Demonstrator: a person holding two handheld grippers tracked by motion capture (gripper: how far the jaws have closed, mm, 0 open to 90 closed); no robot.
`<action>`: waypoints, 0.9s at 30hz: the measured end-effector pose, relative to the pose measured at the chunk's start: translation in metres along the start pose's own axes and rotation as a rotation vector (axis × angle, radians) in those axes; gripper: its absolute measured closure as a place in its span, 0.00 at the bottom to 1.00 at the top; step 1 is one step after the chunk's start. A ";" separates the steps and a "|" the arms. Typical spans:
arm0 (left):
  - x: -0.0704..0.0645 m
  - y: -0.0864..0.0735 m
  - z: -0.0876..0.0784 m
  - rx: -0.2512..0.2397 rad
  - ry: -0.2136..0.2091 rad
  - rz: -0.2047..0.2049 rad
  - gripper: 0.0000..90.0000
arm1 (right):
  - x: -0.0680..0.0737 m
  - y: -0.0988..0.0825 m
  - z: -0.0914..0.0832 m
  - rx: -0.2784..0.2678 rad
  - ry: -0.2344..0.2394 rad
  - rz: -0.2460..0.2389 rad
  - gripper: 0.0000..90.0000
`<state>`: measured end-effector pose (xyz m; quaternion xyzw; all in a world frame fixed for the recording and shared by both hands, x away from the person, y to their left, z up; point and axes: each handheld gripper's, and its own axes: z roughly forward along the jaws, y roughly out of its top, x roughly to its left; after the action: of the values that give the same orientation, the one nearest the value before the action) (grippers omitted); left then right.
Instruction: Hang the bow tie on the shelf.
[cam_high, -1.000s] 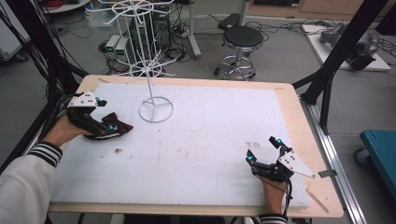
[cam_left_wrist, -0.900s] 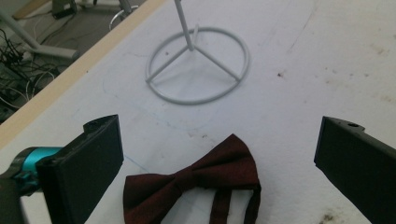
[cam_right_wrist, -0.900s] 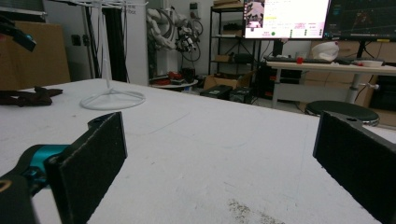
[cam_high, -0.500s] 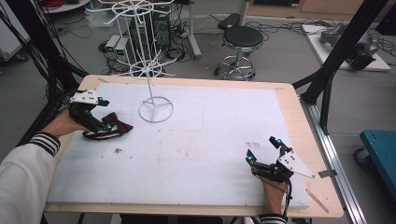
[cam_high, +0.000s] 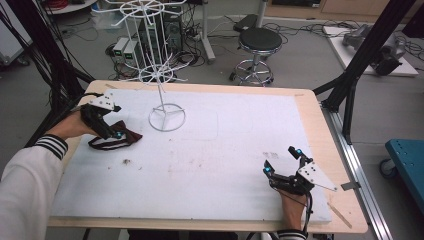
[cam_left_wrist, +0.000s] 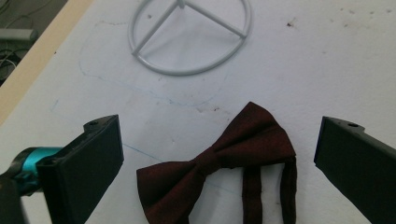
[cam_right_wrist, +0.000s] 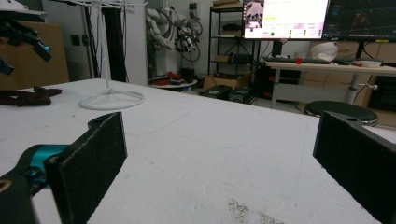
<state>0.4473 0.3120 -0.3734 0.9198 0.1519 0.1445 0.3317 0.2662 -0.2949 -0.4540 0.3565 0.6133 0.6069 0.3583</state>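
Observation:
A dark red bow tie (cam_left_wrist: 219, 163) with its strap lies flat on the white table top (cam_high: 225, 145) at the left, near the ring base of a white wire rack (cam_high: 166, 117). My left gripper (cam_left_wrist: 223, 125) hovers just over it, open, with one jaw on each side of the tie and not touching it. In the high view the left gripper (cam_high: 111, 131) sits over the bow tie (cam_high: 125, 139). My right gripper (cam_high: 281, 161) rests near the front right edge, open and with nothing in it. In the right gripper view the right gripper (cam_right_wrist: 219, 119) looks across the table at the bow tie (cam_right_wrist: 28, 97).
The tall wire rack (cam_right_wrist: 111, 99) stands at the back left of the table. A wooden rim (cam_high: 345, 165) borders the white top. A black stool (cam_high: 257, 40), cables and black frame posts stand beyond the far edge.
My left hand and gripper have shifted slightly over the bow tie. The right gripper has not moved.

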 end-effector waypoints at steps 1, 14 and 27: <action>0.001 0.000 0.002 0.008 -0.006 0.004 0.02 | 0.000 0.000 0.000 0.000 0.000 0.000 0.02; 0.006 -0.008 0.020 0.101 -0.021 0.026 0.12 | 0.000 0.000 0.000 -0.001 -0.001 0.000 0.02; 0.009 -0.014 0.031 0.176 -0.014 0.063 0.28 | 0.000 0.000 0.000 0.003 0.000 0.013 0.02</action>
<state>0.4639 0.3083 -0.4039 0.9507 0.1324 0.1344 0.2461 0.2657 -0.2949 -0.4540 0.3612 0.6117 0.6084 0.3538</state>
